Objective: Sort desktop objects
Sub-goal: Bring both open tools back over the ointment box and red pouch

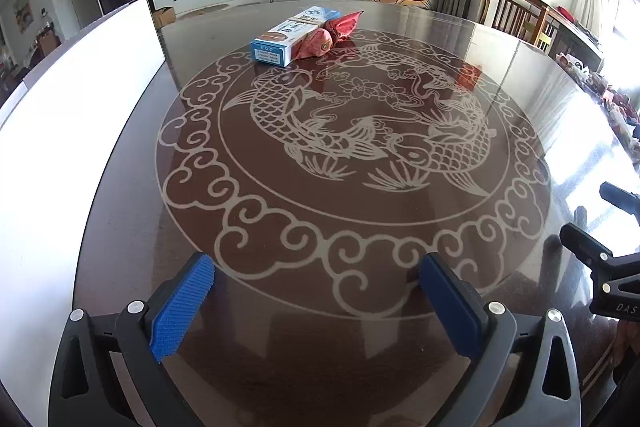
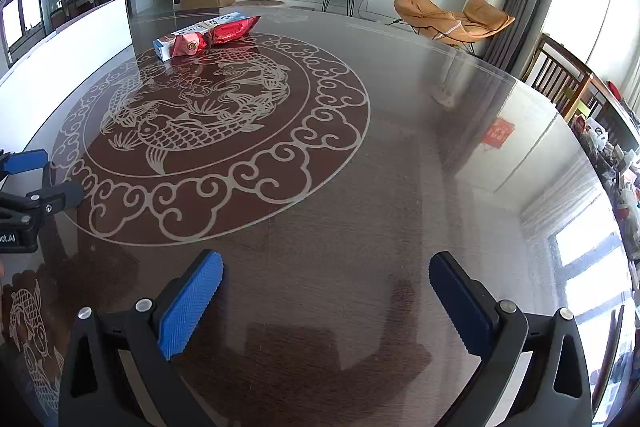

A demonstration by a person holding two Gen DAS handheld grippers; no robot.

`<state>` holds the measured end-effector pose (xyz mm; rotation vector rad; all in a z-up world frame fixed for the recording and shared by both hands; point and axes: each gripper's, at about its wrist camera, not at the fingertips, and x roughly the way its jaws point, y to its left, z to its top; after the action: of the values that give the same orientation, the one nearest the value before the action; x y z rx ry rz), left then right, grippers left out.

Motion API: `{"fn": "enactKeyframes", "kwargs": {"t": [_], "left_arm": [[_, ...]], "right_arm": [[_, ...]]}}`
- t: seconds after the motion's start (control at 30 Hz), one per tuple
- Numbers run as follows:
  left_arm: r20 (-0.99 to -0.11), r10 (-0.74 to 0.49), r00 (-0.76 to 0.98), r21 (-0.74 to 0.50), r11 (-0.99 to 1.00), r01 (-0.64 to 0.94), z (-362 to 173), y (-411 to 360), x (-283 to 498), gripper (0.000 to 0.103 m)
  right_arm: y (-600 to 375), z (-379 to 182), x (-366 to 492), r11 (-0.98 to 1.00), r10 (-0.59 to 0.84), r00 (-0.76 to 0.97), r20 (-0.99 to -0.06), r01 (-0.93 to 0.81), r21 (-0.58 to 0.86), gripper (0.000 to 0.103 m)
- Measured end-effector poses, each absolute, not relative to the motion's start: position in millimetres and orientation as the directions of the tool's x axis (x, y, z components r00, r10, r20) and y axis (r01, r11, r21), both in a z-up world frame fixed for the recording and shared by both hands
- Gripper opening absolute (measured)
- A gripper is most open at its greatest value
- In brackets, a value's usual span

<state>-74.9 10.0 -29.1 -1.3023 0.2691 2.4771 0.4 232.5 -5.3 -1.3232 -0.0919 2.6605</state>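
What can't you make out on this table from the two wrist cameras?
- Blue and white box: its printed text is too small to read in either view.
- Red packets: in the right wrist view they cover much of the box's side; whether they are separate or joined is unclear.
- White panel: overexposed and cut off by the left edge in both views.
- Right gripper: only partly in frame in the left wrist view.

Black claws, ribbed blue pads
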Motion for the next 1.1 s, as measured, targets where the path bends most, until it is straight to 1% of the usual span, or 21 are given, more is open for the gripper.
{"fn": "enactKeyframes", "kwargs": {"t": [0.47,1.1], "left_arm": [[-0.825,0.196,-0.530,0.009,-0.933,-0.359,-29,7,-116,0.103],[-0.826,0.192,-0.530,0.010,-0.935,-0.355,-29,7,-117,0.103]], "right_arm": [[231,-6,0,-0.985,0.173,-0.591,-0.788,-0.125,-0.122,0.103],[233,-7,-2,-0.989,0.138,-0.588,-0.797,-0.120,-0.083,0.103]]}}
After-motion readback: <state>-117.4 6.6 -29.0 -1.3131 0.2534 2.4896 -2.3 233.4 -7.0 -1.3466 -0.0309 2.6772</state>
